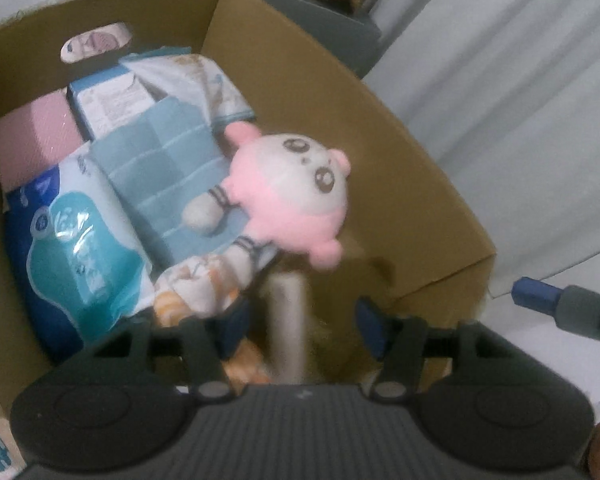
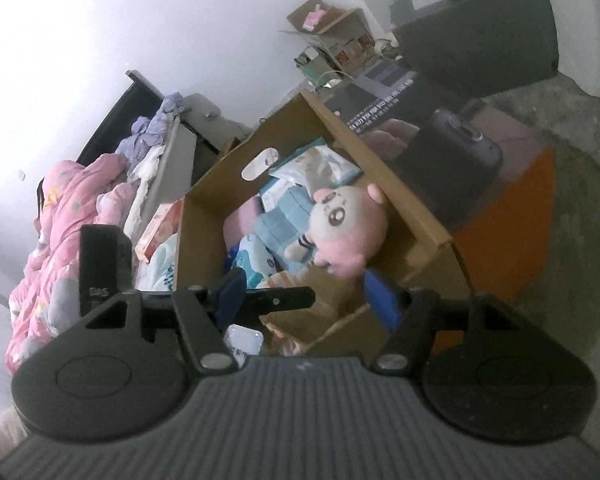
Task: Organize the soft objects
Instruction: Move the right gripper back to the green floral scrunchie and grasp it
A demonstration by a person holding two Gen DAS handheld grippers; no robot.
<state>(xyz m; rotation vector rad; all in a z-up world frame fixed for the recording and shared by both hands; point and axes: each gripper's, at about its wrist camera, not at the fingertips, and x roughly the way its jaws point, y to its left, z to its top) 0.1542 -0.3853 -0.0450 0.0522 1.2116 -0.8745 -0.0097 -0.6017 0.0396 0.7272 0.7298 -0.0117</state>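
The plush toy's [image 1: 288, 196] lower body is hidden behind the left gripper [image 1: 300, 320], and its outline is blurred. The print on the blue pack [image 1: 80, 248] cannot be read. The cardboard box's [image 2: 416, 216] near corner is covered by the right gripper [image 2: 312, 296].

Plush toy in a full cardboard box

The pink-and-white plush toy [image 2: 346, 226] lies atop packets inside the cardboard box [image 2: 416, 208]; the right gripper [image 2: 304, 300] hangs just before it, fingers [image 2: 382, 300] apart, pink bedding [image 2: 66, 224] at left
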